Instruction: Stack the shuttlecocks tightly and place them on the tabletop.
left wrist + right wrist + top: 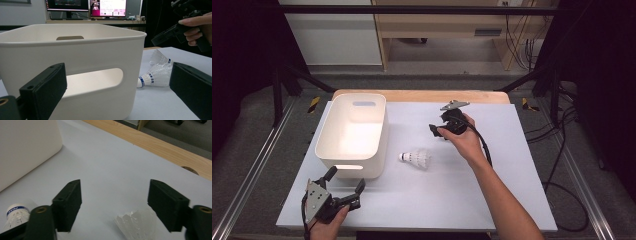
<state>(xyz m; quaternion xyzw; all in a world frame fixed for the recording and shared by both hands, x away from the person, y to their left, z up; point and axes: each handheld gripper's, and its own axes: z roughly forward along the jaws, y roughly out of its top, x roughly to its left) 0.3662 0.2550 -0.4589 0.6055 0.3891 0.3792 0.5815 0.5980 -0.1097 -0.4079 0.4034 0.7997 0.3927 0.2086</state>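
**Two grippers wide apart, shuttlecock lying free on the table**

A white shuttlecock [416, 158] lies on its side on the pale table [452, 200], just beside the right wall of the white plastic bin [353, 134]. Nothing touches it.

The left gripper [346, 186] rests low at the near left corner of the table, close to the front of the bin. Its jaws are spread wide and hold nothing.

The right gripper [438, 131] is held by the person's right hand [466, 140] above the table, behind the shuttlecock. In the right gripper view its jaws are released and empty, with the shuttlecock [75, 220] below them; how high it hovers I cannot tell well.
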